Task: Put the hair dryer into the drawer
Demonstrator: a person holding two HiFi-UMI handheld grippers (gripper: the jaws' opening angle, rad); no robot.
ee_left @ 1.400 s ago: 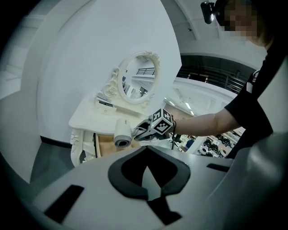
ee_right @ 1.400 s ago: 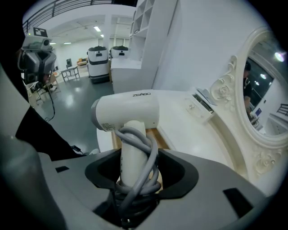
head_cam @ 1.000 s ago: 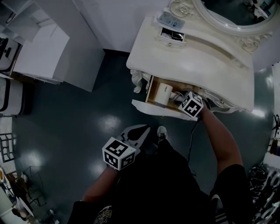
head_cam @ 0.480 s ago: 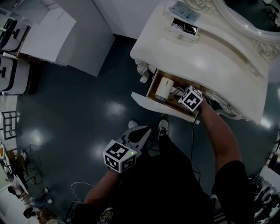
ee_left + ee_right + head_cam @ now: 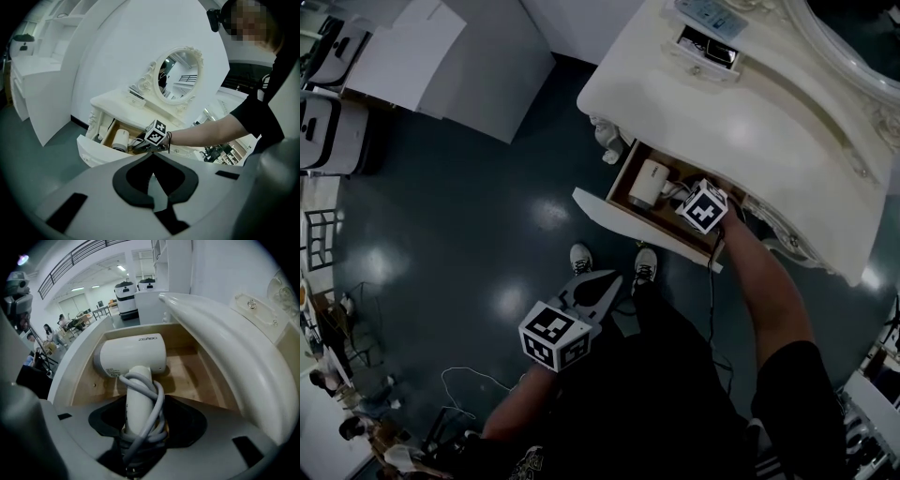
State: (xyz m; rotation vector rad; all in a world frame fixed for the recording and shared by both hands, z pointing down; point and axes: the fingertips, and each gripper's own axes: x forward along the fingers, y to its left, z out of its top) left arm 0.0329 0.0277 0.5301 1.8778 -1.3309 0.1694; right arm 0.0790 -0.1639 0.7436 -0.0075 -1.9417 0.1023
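White dryer (image 5: 133, 362): lying inside the open drawer (image 5: 623, 217), its barrel crosswise over the wooden bottom and its handle pointing back into the right hand-held gripper (image 5: 140, 425). Whether the barrel is already resting on the wood or hanging just above it is not showing clearly.

Drawer: standing pulled out from under the tabletop (image 5: 750, 103), with bare wood showing on both sides of the dryer. The tabletop's curved edge is overhanging the right side of the opening.

Step in hand: by my reading, the placing itself, and close to done, since the dryer is sitting within the drawer walls.

Next move: probably settling the dryer onto the wood, then easing the jaws apart and backing out without snagging the cord (image 5: 151, 404). The overhang is leaving little room on the right, so a straight pull-back looks safest.

Right hand-held gripper: reaching into the drawer and clamping narrowly on the dryer's handle. The grey cord, wound in loops round that handle, is being pinched along with it.

Left hand-held gripper (image 5: 152, 176): hanging well apart from the drawer, over the dark floor (image 5: 469, 216) and pointing toward the drawer. Its jaw tips are meeting with nothing between them, so it is taking no part in the work.

Risk: the loops may be catching on the jaws at release and dragging the dryer back.
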